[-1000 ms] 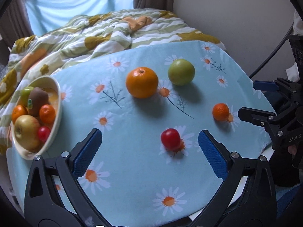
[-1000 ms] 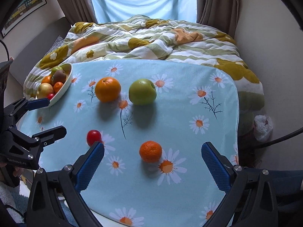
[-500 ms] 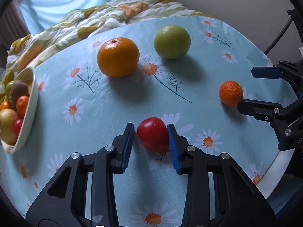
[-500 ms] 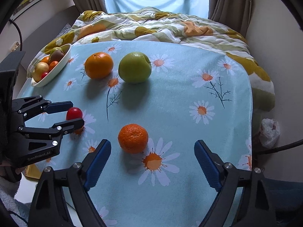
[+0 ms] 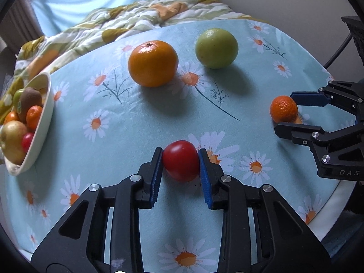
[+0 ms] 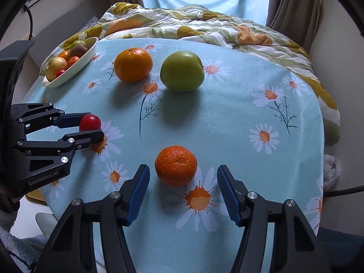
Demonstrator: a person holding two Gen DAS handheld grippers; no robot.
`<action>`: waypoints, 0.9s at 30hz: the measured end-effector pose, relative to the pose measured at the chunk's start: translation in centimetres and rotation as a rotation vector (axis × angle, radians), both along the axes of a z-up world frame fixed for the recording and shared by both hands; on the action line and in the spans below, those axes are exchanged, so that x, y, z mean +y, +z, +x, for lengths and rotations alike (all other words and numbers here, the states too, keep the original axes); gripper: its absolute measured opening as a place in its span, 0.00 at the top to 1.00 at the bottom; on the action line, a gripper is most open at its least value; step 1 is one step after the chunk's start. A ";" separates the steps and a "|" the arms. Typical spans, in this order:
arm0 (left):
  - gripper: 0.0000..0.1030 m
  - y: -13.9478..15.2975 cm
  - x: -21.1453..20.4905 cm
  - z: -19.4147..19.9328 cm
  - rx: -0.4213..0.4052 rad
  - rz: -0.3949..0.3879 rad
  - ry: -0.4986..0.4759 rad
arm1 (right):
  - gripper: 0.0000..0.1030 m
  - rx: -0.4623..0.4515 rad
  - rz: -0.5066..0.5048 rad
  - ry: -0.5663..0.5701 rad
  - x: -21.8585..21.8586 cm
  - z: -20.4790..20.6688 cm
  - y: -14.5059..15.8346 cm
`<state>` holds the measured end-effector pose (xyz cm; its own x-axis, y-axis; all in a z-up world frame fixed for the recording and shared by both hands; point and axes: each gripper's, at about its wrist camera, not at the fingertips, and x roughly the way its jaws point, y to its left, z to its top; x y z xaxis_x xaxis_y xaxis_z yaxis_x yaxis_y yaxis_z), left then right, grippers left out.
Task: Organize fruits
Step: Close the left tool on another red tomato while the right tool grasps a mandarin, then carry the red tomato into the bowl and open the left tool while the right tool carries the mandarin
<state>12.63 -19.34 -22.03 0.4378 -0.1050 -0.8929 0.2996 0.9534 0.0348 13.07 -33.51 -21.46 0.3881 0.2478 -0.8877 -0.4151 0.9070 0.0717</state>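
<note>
My left gripper [image 5: 180,159] is shut on a small red tomato [image 5: 180,160] that rests on the daisy tablecloth; it also shows in the right wrist view [image 6: 89,122]. My right gripper [image 6: 183,178] is open, its fingers either side of a small mandarin [image 6: 175,168] without touching it. The mandarin [image 5: 283,109] and right gripper [image 5: 295,113] show at the right of the left wrist view. A large orange [image 5: 152,63] and a green apple [image 5: 216,48] lie farther back. A white bowl [image 5: 43,132] of several fruits stands at the left edge.
The round table with the blue daisy cloth [image 6: 227,113] ends close behind both grippers. A rumpled striped blanket [image 6: 193,25] lies on a bed beyond it. A wall and curtains stand to the right.
My left gripper has closed fully on the tomato. My right gripper has moved forward and narrowed, so the mandarin now lies between its fingers.
</note>
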 end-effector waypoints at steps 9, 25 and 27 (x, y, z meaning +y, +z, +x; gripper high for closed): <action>0.64 0.0 1.3 -0.2 0.011 -0.010 0.049 | 0.68 -0.004 0.005 0.033 0.9 0.4 -0.3; 0.64 5.5 4.6 0.0 -0.063 -0.049 0.165 | 0.68 -0.043 0.038 0.094 3.2 1.2 3.9; 0.64 6.4 5.4 0.3 -0.072 -0.056 0.181 | 0.68 -0.051 0.039 0.107 3.8 1.4 4.7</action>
<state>12.88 -13.96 -15.66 0.5167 -0.0678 -0.8535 0.1219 0.9925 -0.0051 14.46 -29.70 -16.75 0.4019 0.3245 -0.8563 -0.5132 0.8543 0.0829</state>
